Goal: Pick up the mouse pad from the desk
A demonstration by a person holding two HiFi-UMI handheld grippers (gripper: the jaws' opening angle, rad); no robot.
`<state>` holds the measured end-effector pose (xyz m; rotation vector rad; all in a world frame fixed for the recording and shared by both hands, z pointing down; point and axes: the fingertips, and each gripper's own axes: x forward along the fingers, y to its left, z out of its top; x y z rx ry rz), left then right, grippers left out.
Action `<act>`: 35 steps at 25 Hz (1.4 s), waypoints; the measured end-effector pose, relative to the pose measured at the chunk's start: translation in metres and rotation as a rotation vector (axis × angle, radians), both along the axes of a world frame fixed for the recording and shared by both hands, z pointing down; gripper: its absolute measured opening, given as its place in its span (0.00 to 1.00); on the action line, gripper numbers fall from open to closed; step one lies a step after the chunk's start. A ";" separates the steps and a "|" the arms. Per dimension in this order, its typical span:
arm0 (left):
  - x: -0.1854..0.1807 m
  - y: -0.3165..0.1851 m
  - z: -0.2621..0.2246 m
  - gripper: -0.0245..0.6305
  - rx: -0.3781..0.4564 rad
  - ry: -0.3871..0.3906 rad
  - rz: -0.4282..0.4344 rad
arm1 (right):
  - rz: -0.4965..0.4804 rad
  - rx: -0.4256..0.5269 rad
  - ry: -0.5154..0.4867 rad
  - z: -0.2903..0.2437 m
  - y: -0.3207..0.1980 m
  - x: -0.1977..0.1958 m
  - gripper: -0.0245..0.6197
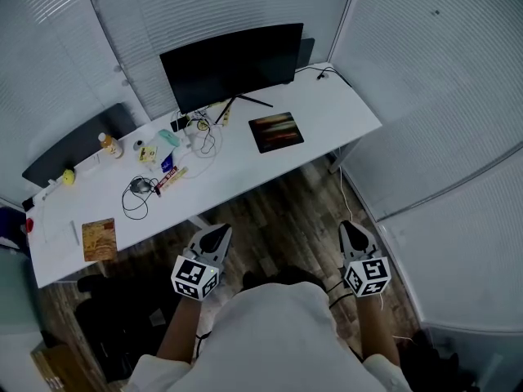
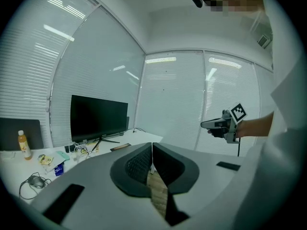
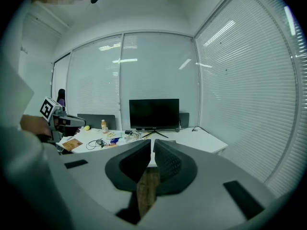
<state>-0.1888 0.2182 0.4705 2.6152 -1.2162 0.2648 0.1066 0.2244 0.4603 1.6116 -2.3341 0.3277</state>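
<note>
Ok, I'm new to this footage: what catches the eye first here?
The big black monitor at the back of the white desk, with a dark mouse pad lying in front of it to the right. Nearer, the left claw and right claw hang shut and empty over the wooden floor, short of the desk.

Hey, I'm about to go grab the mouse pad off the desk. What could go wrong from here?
1. The mouse pad lies flat on the desk, and the left gripper and right gripper are both shut and empty. Unless one opens and catches an edge, it may only push the pad along.
2. A brown patterned pad lies near the desk's left end and could be taken by mistake.
</note>
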 end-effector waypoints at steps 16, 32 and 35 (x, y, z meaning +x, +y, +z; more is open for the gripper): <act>0.005 -0.049 0.006 0.07 -0.018 0.000 -0.021 | -0.026 -0.025 -0.015 0.012 -0.059 0.000 0.11; 0.042 -0.142 0.012 0.07 -0.056 -0.029 -0.091 | -0.122 -0.071 -0.031 0.023 -0.180 0.028 0.11; 0.052 -0.158 0.015 0.07 -0.064 -0.043 -0.101 | -0.147 -0.079 -0.034 0.025 -0.203 0.035 0.11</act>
